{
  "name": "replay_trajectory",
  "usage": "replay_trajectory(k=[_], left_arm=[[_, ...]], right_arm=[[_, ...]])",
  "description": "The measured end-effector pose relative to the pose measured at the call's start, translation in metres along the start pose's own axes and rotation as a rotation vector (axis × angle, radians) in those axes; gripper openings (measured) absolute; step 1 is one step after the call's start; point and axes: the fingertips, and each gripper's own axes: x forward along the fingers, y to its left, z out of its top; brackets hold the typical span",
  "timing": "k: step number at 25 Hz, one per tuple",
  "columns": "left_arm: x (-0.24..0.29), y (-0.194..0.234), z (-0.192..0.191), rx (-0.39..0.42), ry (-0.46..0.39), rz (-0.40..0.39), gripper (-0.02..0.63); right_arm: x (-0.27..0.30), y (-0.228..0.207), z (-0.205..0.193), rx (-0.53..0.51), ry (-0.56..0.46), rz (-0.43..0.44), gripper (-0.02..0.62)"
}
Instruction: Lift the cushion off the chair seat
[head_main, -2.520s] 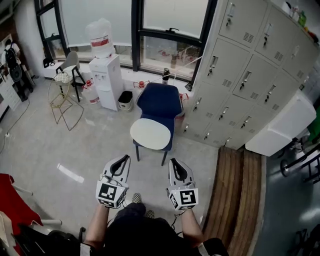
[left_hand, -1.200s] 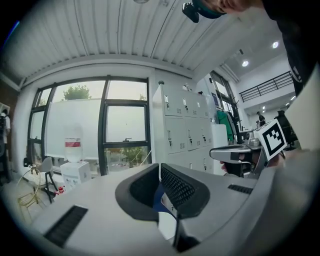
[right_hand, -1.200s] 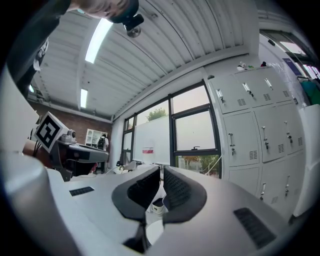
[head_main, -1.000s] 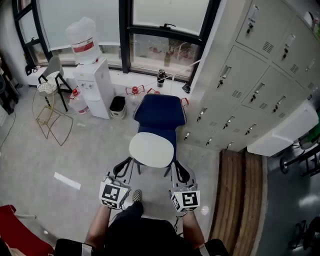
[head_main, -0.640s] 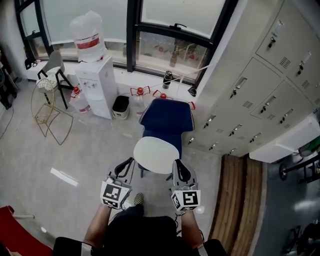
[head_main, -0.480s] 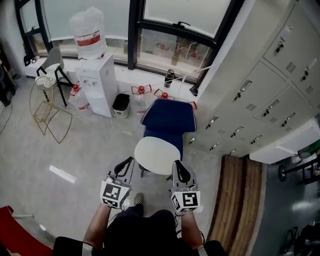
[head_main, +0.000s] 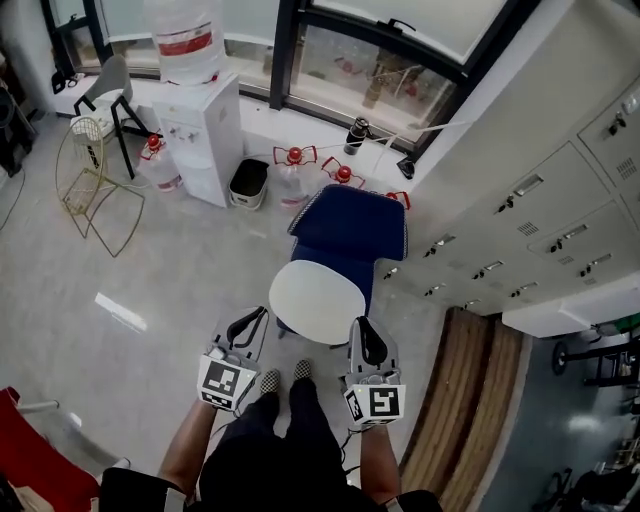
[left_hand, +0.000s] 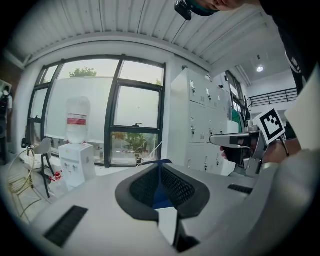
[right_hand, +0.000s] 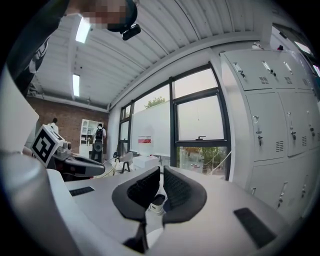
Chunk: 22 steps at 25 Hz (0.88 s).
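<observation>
1. The blue chair (head_main: 350, 225) has lockers (head_main: 545, 215) close along its right side. Red-capped containers (head_main: 293, 157) sit behind its backrest by the window wall. A small bin (head_main: 248, 184) and a water dispenser (head_main: 203, 135) stand further left, and a wire stand (head_main: 95, 190) is well apart on the grey floor (head_main: 150, 270).
2. The white oval cushion (head_main: 317, 302) lies flat on the chair seat and covers most of it. Its slightly longer span runs across the seat, side to side in the head view, and its front edge faces the person.
3. The left gripper (head_main: 257, 313) is just beside the cushion's front-left edge and the right gripper (head_main: 362, 326) is just beside its front-right edge. Whether either touches it cannot be told. Both point toward the chair, clenched on nothing.
4. Compared with a second ago, the chair and cushion are nearer to the person. Both shoes (head_main: 270, 381) now show between the grippers, where only one showed before. The cushion has kept its place on the seat, and both pairs of jaws have stayed together.
</observation>
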Motion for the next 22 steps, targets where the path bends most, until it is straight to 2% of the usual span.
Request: replay_trajectory(k=[7, 11, 17, 22], left_arm=[[0.055, 0.017, -0.024, -0.006, 0.034, 0.034, 0.026], [0.088, 0.024, -0.059, -0.015, 0.055, 0.068, 0.026], [0.124, 0.041, -0.108, -0.091, 0.124, 0.117, 0.026], [0.151, 0.058, -0.144, -0.093, 0.157, 0.125, 0.026]], right_arm=[[0.054, -0.022, -0.046, 0.028, 0.058, 0.057, 0.041], [0.085, -0.035, -0.090, 0.058, 0.106, 0.097, 0.041], [0.120, -0.049, -0.147, 0.078, 0.174, 0.151, 0.041], [0.150, -0.048, -0.189, 0.081, 0.205, 0.185, 0.041]])
